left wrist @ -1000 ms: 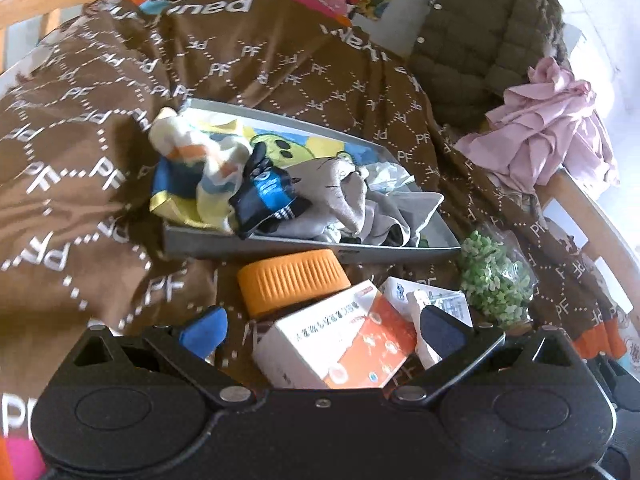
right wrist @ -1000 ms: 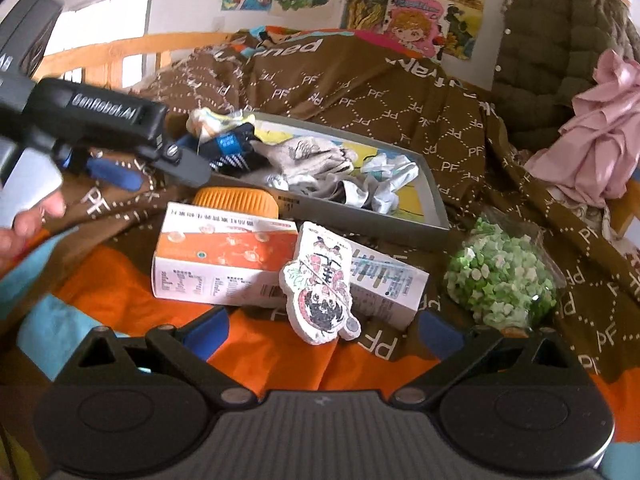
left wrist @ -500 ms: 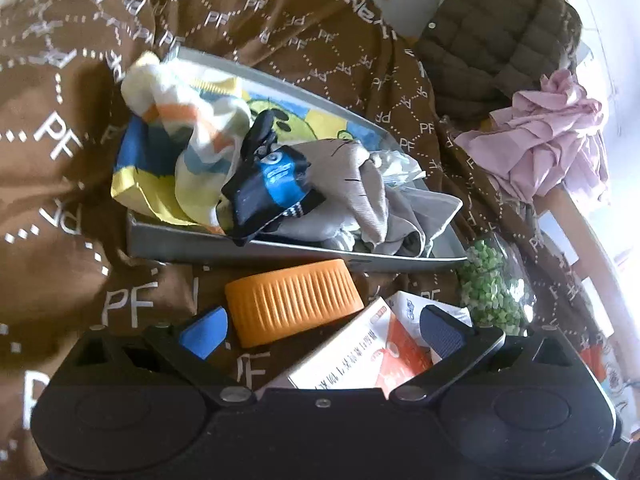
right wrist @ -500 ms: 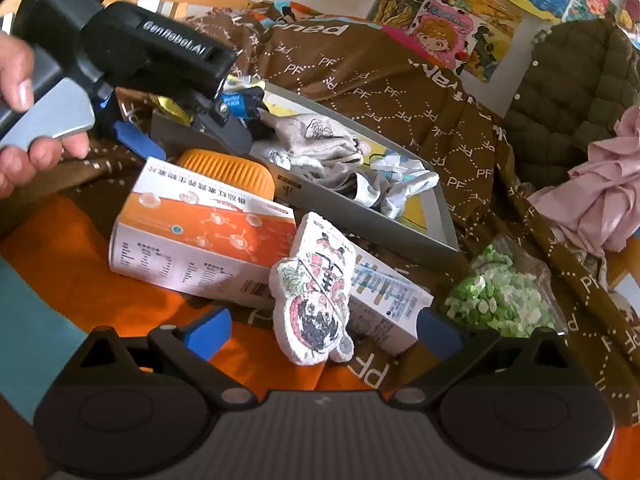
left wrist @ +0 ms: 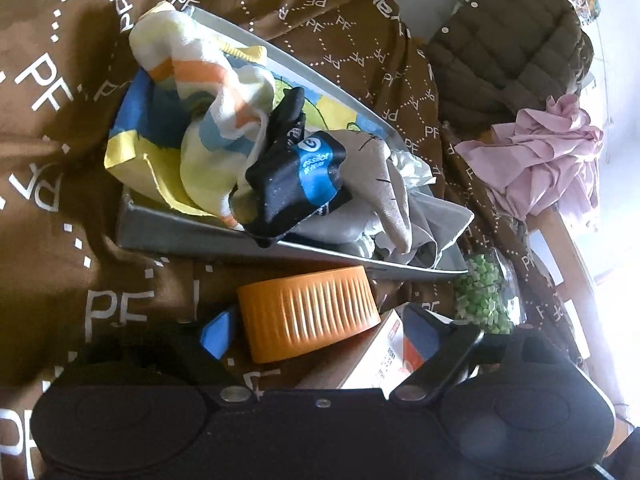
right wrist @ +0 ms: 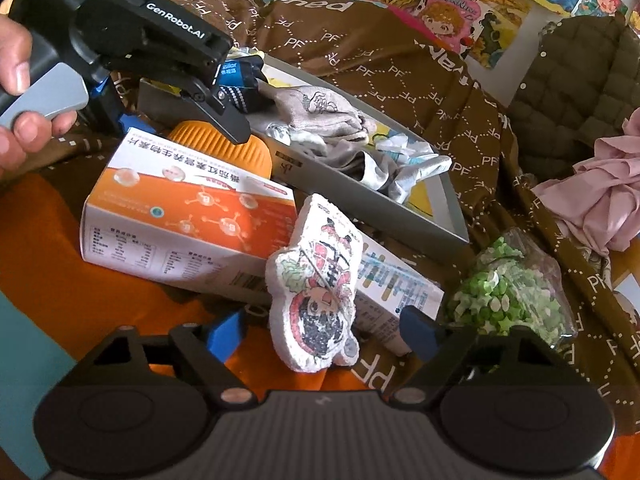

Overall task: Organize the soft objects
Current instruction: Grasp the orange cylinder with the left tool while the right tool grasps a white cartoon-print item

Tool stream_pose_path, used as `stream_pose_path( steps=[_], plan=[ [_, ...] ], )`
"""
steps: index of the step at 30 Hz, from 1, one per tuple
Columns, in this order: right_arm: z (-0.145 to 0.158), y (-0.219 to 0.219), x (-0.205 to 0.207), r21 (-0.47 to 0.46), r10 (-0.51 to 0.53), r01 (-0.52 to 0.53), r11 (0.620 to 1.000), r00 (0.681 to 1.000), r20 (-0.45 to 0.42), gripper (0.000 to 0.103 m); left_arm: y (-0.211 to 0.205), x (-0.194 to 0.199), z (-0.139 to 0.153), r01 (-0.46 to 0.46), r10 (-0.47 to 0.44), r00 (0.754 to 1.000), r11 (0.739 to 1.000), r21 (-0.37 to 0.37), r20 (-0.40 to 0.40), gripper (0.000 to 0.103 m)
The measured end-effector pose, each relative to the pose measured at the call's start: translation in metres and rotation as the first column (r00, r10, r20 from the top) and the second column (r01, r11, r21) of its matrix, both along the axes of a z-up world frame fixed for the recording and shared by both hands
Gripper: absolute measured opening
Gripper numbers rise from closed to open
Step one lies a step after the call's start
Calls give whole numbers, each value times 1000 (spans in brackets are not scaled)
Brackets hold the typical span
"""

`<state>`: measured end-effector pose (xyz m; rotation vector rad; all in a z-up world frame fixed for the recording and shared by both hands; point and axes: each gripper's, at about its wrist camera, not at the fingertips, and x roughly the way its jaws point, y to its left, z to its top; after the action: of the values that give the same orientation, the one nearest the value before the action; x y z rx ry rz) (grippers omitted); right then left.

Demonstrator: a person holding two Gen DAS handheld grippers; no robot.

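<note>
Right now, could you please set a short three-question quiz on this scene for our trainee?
1. True or false: the orange ribbed lid lies inside the grey tray.
2. What lies between the right tongs? A green beads bag, B cartoon-printed cushion, C pink cloth.
3. Fill in: the black-and-blue cloth lies in the ____.

Key: 1 false, it lies beside the tray; 2 B, the cartoon-printed cushion; 3 tray.

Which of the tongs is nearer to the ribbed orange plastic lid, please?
Left. The left tongs straddle the ribbed orange plastic lid, open and apparently not gripping. The right tongs sit further back, around the flat cartoon-printed plush, beyond the orange-and-white carton.
</note>
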<state>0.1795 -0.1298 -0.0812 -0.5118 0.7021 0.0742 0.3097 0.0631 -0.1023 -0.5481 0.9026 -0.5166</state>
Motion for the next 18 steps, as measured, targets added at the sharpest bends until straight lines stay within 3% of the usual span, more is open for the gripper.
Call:
stream_pose_path(
  steps=[7,9,18],
  plan=[
    [4,0,-1,9,-6,6,1000,1000,17,69,-1,-2,1,-4,4,1000,1000,-17,-13,61],
    [6,-1,0,17,-8,8,1000,1000,13,61,-4,-3,2,-1,1,1000,1000,-17,-7,55],
    [4,-1,0,17,-14,15,1000,1000,-12,41,-7,-6,7,-25,25,1000,1000,1,7,45]
  ],
)
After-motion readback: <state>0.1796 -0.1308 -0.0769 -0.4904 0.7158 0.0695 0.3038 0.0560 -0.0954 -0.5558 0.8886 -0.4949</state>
